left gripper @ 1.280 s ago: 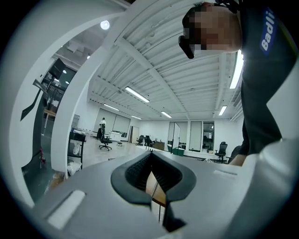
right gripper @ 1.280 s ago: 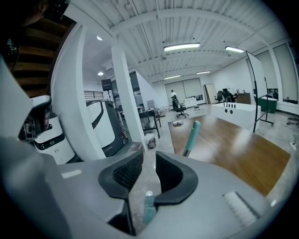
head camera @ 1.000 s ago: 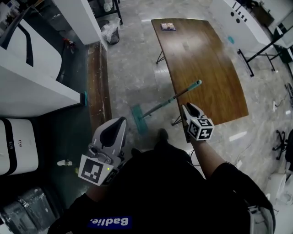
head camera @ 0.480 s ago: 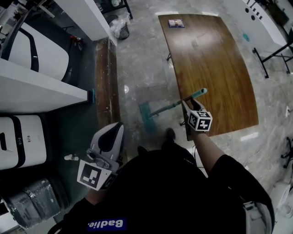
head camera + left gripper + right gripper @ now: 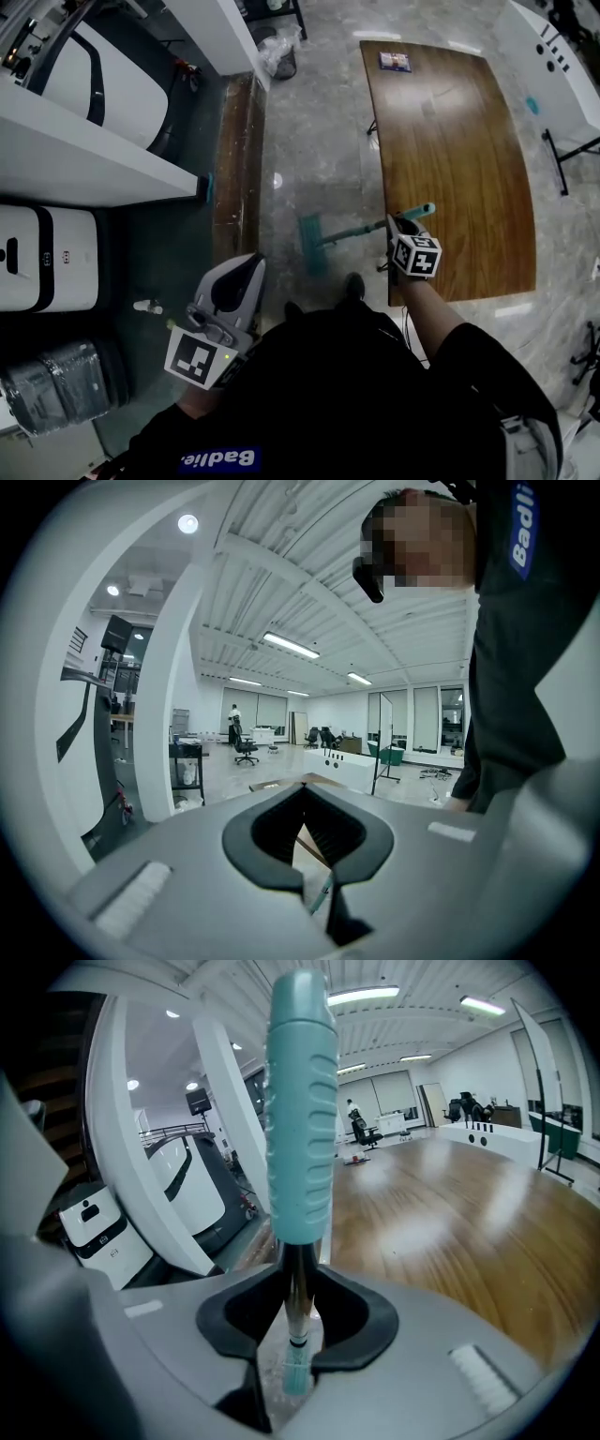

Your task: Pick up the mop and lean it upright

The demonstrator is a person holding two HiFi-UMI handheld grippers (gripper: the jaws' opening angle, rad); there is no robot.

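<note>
The mop lies slanted, its teal head point(image 5: 312, 244) on the floor and its metal handle point(image 5: 361, 232) rising to the teal grip point(image 5: 422, 210) at the wooden table's edge point(image 5: 469, 141). My right gripper point(image 5: 403, 225) is shut on the shaft just below that grip. In the right gripper view the shaft point(image 5: 297, 1288) stands between the pads, with the grip point(image 5: 300, 1101) above them. These jaws have just been closing with the handle between them. My left gripper point(image 5: 246, 267) hangs low on the left, shut and with nothing in it, far from the mop.
A long wooden bench point(image 5: 239, 159) runs along the floor left of the mop. Beside it stand a white counter point(image 5: 84, 150), a white machine point(image 5: 37, 258) and wrapped bags point(image 5: 61, 398). A small bottle point(image 5: 145, 307) lies on the dark floor. A booklet point(image 5: 395, 62) sits on the table's far end.
My right gripper came forward from just short of the handle, reached the shaft and closed on it below the teal grip. The left gripper stayed low at the left.
</note>
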